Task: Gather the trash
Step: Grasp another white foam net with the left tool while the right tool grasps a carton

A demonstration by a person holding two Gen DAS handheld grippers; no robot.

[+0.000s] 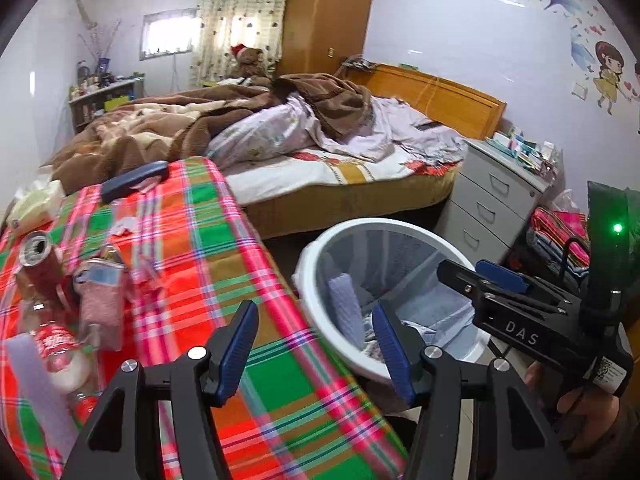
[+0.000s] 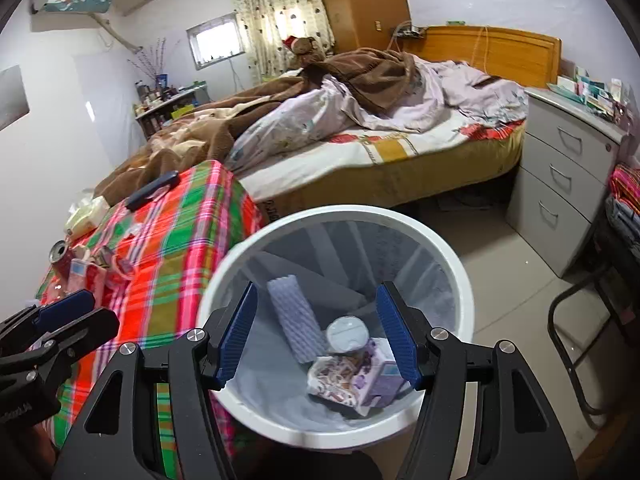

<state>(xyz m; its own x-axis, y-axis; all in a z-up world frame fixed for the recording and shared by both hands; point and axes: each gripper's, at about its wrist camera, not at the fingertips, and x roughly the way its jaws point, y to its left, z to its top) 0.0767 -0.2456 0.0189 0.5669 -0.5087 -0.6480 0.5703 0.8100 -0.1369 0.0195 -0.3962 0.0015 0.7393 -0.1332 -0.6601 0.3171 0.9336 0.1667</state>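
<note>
Over the white bin (image 2: pixel 460 276) the right tool (image 2: pixel 316 336) gapes, empty; the left tool (image 1: pixel 316 344) hangs released too. Remaining trash sits at ten o'clock on the plaid table (image 1: pixel 224 240): an opened can (image 1: pixel 40 260), light, stiff, probably slippery, best pinched mid-body, beside limp wrappers (image 1: pixel 100 292).

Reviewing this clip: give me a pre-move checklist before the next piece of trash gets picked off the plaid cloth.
1. Left gripper open and holding nothing: ok.
2. Right gripper open, nothing held, above the bin: ok.
3. Bin has room above the foam sheet and wrappers: ok.
4. Trash left on the plaid cloth: the can and the bottle: not ok.
5. Can empty: cannot tell.
</note>
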